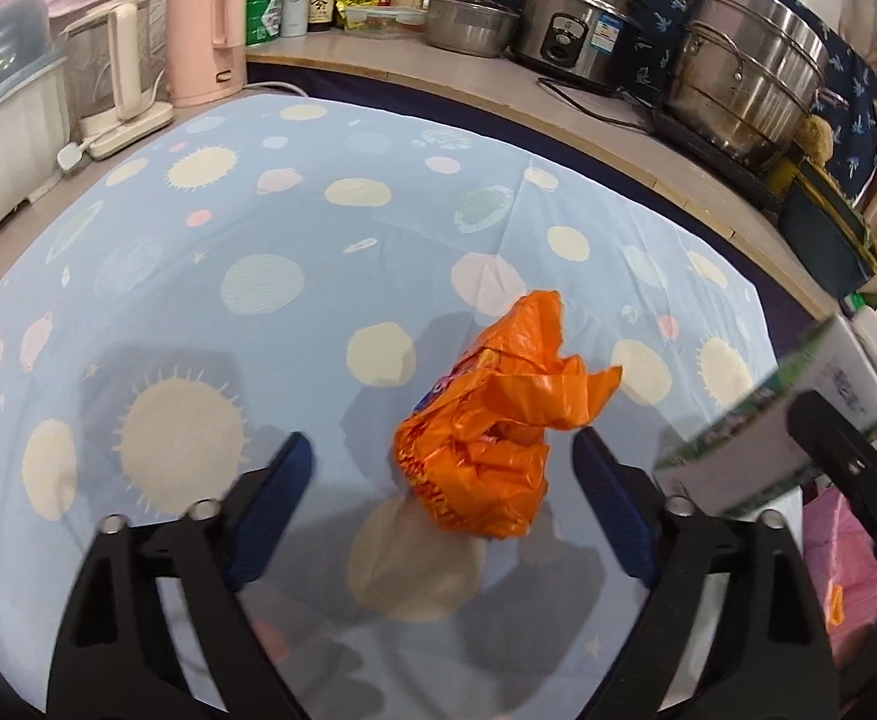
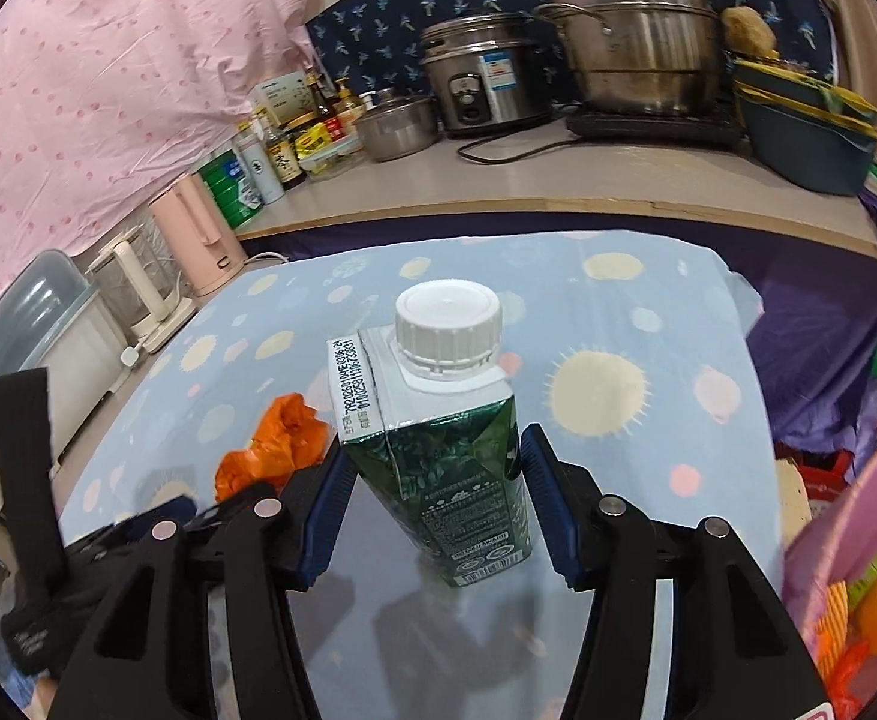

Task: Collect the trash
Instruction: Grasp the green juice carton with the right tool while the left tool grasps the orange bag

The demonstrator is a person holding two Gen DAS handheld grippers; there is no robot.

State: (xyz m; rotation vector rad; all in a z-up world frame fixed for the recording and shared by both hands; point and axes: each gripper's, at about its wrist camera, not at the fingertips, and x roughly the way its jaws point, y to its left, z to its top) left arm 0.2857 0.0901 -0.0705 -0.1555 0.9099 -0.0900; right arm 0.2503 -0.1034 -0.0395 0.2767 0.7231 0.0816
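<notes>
A crumpled orange plastic bag (image 1: 486, 420) lies on the blue dotted tablecloth (image 1: 258, 240). My left gripper (image 1: 439, 438) hangs over it, open, one blue pad on either side of the bag and neither pressing on it. A green drink carton (image 2: 438, 468) with a white screw cap (image 2: 447, 324) stands upright between the pads of my right gripper (image 2: 437, 444), which is shut on its two sides. In the left wrist view the same carton (image 1: 798, 408) shows tilted at the right edge, above the cloth. The orange bag (image 2: 276, 450) also shows left of the carton.
A wooden counter (image 1: 558, 90) behind the cloth carries steel pots (image 1: 744, 60), a rice cooker (image 2: 486, 84), bottles and tins. A pink kettle (image 1: 207, 30) and a glass kettle (image 1: 114, 72) stand at the cloth's far left. A pink bin (image 2: 846, 540) with colourful items sits at the right.
</notes>
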